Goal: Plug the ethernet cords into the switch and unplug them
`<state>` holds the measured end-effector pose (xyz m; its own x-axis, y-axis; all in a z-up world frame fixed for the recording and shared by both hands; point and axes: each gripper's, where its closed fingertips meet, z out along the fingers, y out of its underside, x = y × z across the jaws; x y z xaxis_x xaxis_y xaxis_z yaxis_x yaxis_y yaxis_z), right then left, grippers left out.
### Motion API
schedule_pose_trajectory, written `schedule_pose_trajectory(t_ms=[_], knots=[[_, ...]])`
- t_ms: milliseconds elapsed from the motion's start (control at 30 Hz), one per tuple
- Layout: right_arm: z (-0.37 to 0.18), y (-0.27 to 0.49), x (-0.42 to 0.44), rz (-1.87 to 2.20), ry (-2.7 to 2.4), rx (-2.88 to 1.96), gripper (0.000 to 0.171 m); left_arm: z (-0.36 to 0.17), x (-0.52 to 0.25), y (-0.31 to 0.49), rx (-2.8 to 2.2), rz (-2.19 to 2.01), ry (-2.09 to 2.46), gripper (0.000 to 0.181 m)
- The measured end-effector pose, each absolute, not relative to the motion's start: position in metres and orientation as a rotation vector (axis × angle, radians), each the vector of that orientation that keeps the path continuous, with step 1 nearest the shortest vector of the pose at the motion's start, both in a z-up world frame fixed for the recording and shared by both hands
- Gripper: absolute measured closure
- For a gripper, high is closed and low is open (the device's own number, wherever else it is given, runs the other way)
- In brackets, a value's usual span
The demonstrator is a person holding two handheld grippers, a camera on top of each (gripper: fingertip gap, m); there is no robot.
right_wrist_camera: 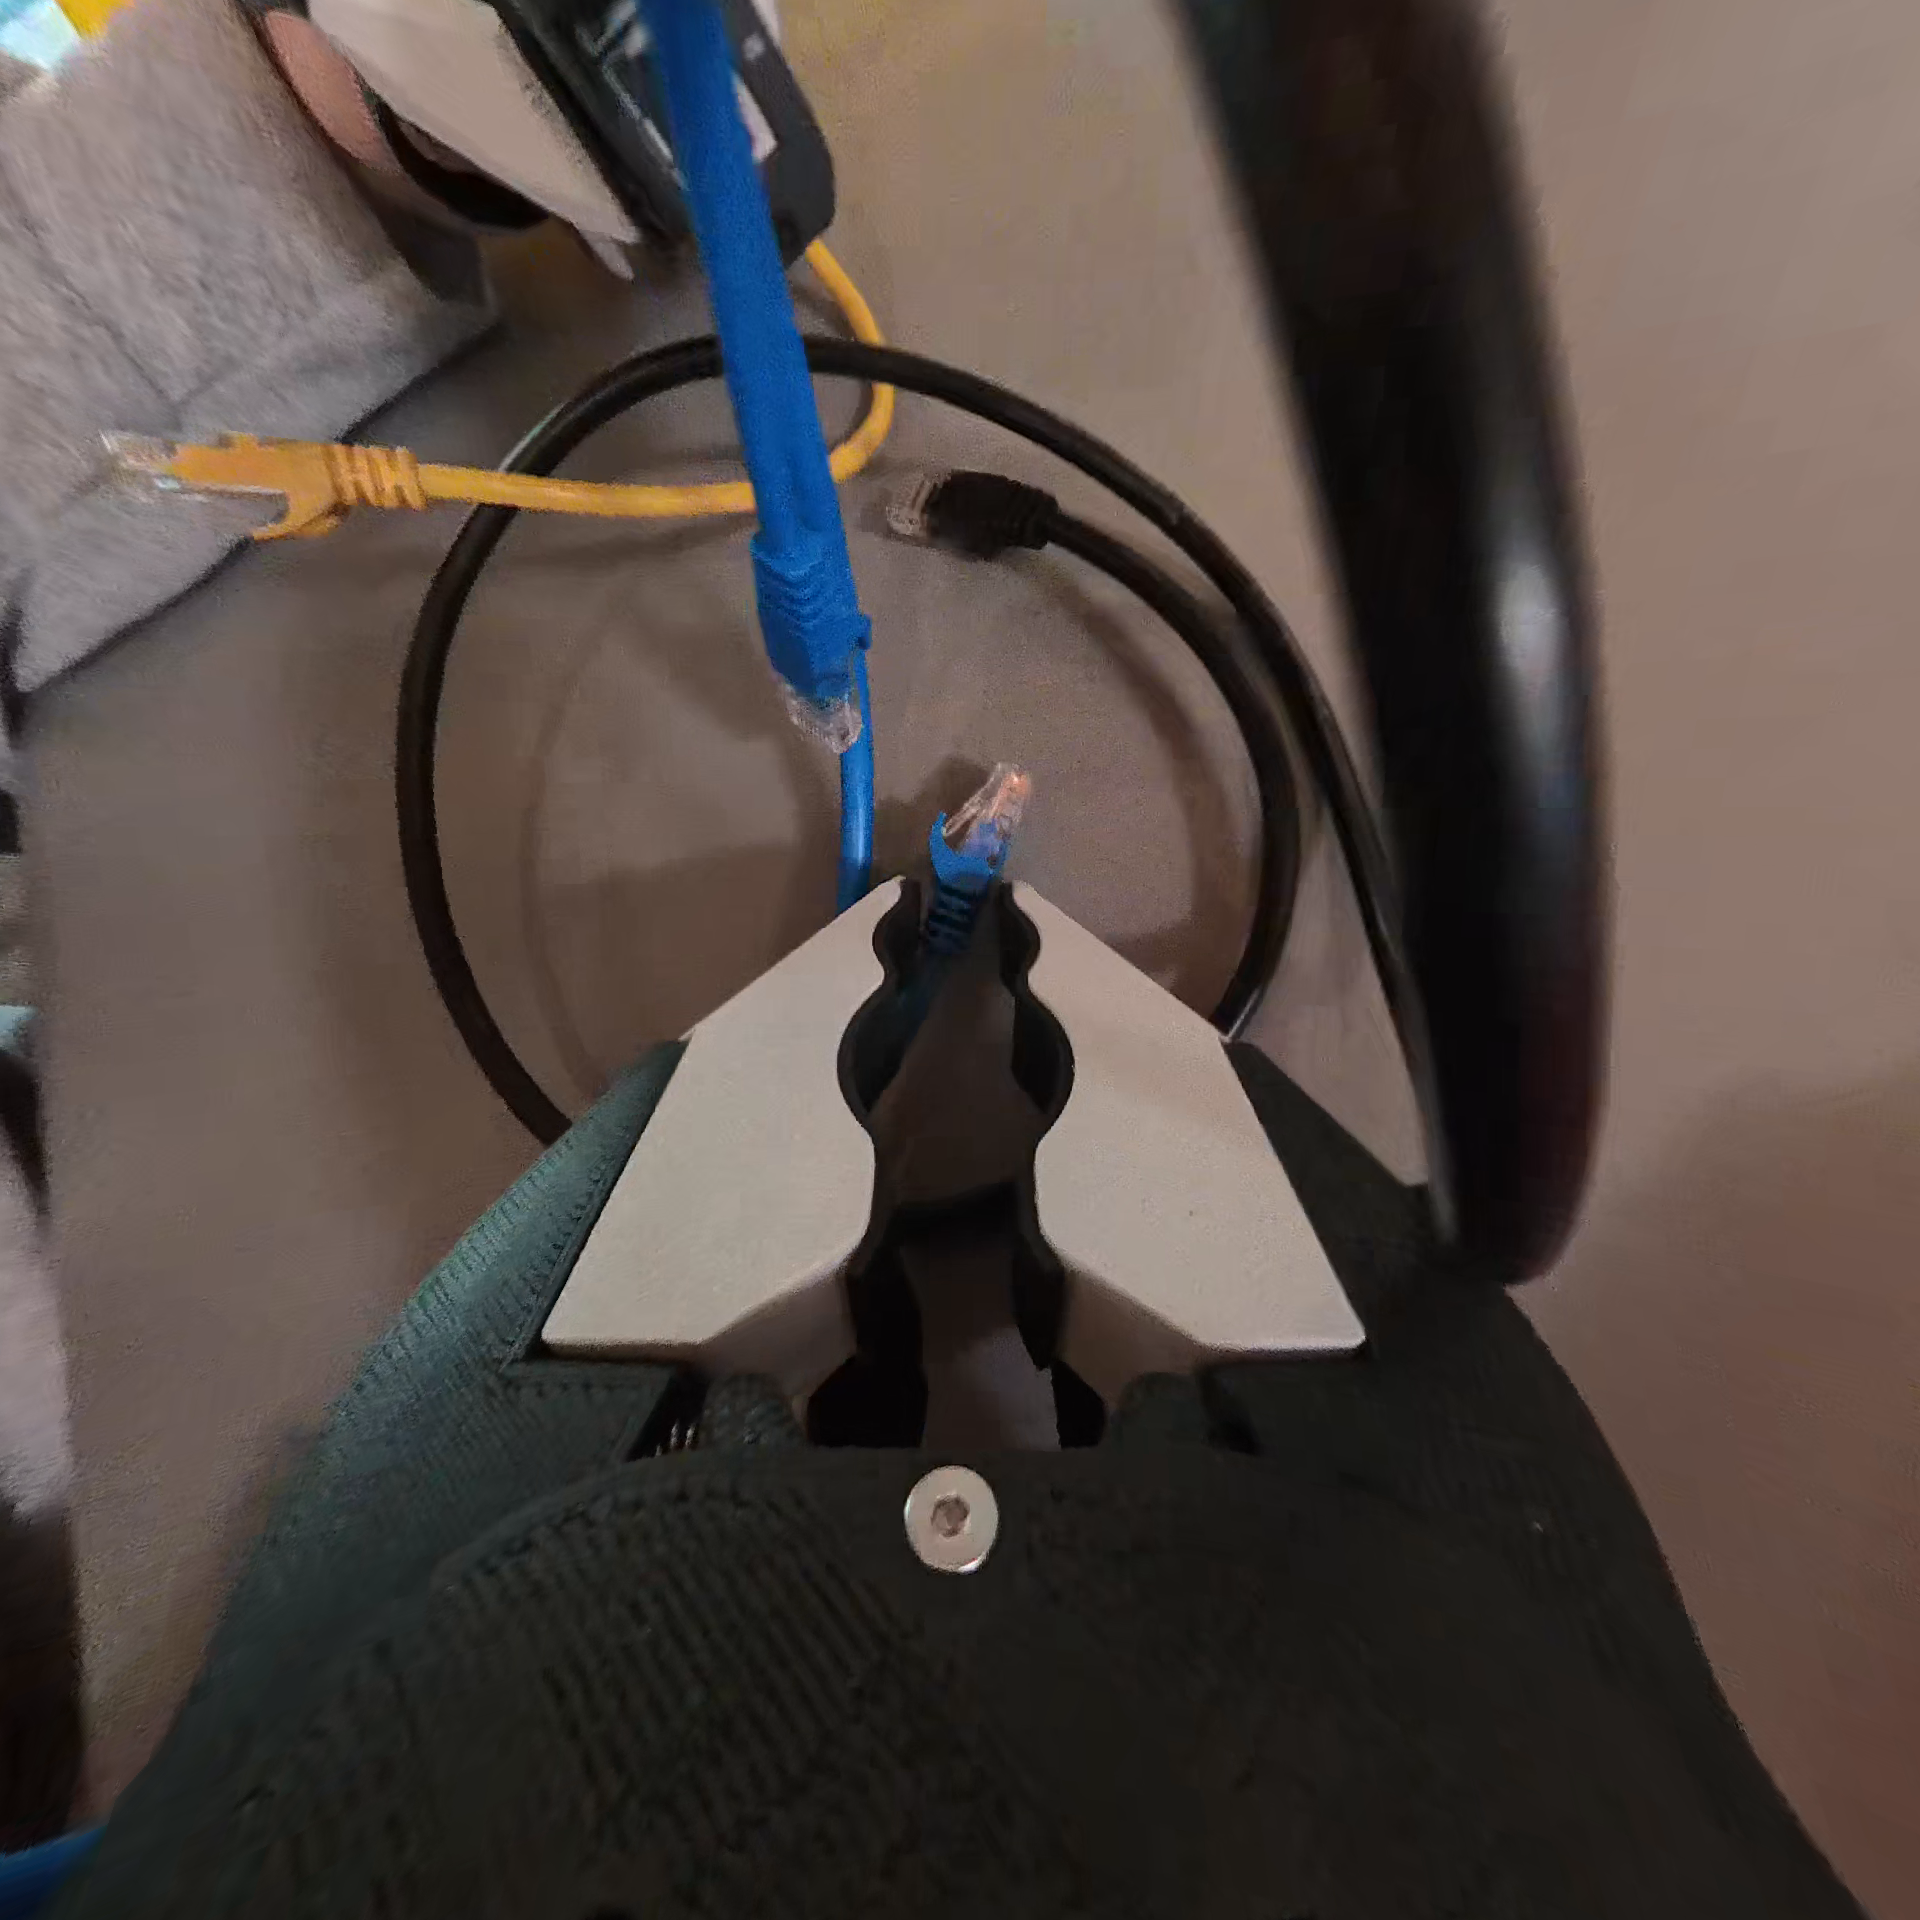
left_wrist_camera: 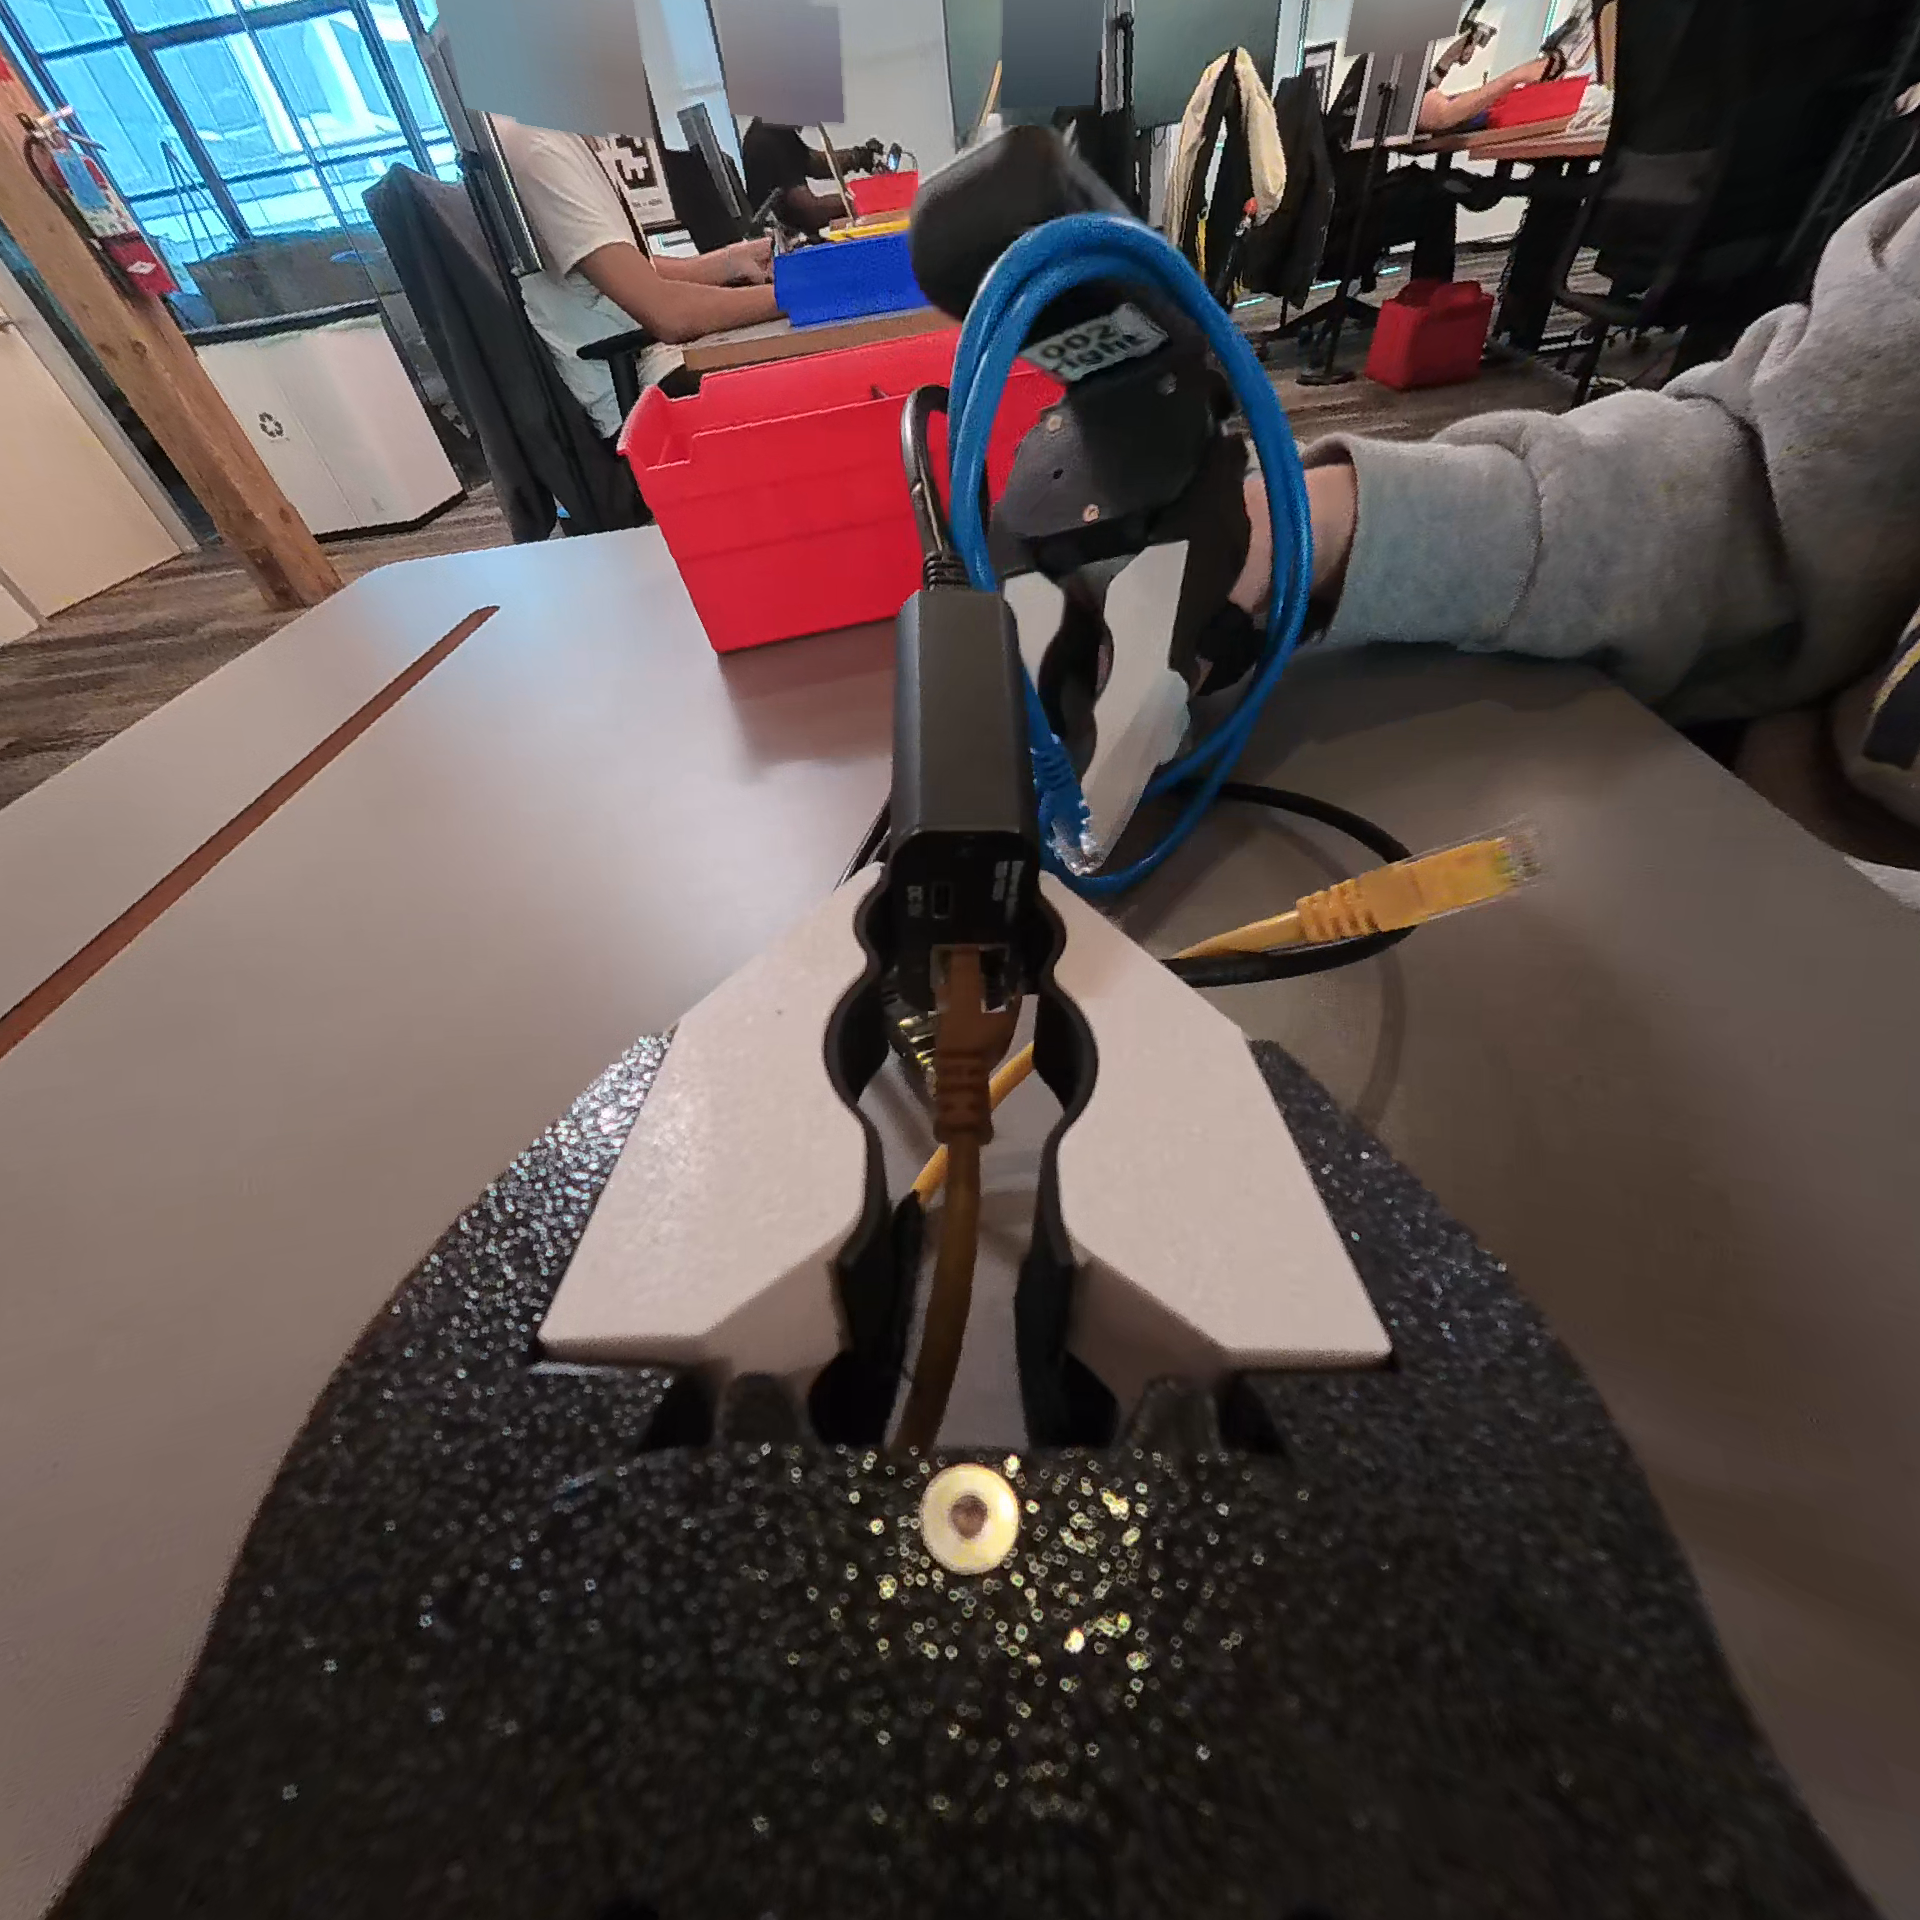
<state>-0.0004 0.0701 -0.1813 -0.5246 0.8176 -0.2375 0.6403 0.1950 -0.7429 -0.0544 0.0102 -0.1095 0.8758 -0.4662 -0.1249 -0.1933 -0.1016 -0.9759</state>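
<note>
My left gripper (left_wrist_camera: pixel 961 904) is shut on the black switch (left_wrist_camera: pixel 961 727) and holds it above the table. A yellow ethernet cord (left_wrist_camera: pixel 966 1049) sits plugged in the switch's port facing the camera; its free plug (left_wrist_camera: pixel 1455 868) lies on the table, also seen in the right wrist view (right_wrist_camera: pixel 260 483). My right gripper (right_wrist_camera: pixel 961 894) is shut on the boot of the blue cord's plug (right_wrist_camera: pixel 987 805), whose tip sticks out past the fingertips. The blue cord (left_wrist_camera: pixel 1278 499) loops around the right gripper (left_wrist_camera: pixel 1122 675). Its other plug (right_wrist_camera: pixel 816 644) hangs free. The switch (right_wrist_camera: pixel 769 114) shows at the top.
A black cord (right_wrist_camera: pixel 416 790) lies coiled on the grey table (left_wrist_camera: pixel 416 935), its plug (right_wrist_camera: pixel 966 509) free. A blurred thick dark cable (right_wrist_camera: pixel 1455 623) crosses close on the right. A red bin (left_wrist_camera: pixel 810 499) stands at the table's far edge. People sit at desks behind.
</note>
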Motion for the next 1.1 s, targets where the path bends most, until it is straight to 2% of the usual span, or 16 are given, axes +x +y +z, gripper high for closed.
schedule_pose_trajectory(t_ms=[167,333,433,633,900,1100], knots=[[-0.178,0.066,0.0,1.178,-2.24,-1.291,0.161,-0.11,-0.054,0.01,-1.679,-0.246,0.52,0.16],[-0.146,0.042,0.015,1.489,-2.294,-1.167,0.162,-0.103,-0.047,0.005,-1.653,-0.306,0.539,0.16],[-0.126,0.024,0.039,1.563,-2.396,-0.921,0.163,-0.097,-0.047,0.005,-1.629,-0.283,0.542,0.16],[-0.099,0.039,0.058,1.037,-2.397,-0.654,0.162,-0.076,-0.049,0.004,-1.534,-0.2,0.531,0.16],[-0.006,0.087,0.097,0.847,-2.16,-0.602,0.163,-0.052,-0.056,0.002,-1.466,0.081,0.556,0.16],[0.037,0.146,0.087,0.588,-2.042,-0.608,0.163,-0.042,-0.021,0.018,-1.423,0.349,0.713,0.16]])
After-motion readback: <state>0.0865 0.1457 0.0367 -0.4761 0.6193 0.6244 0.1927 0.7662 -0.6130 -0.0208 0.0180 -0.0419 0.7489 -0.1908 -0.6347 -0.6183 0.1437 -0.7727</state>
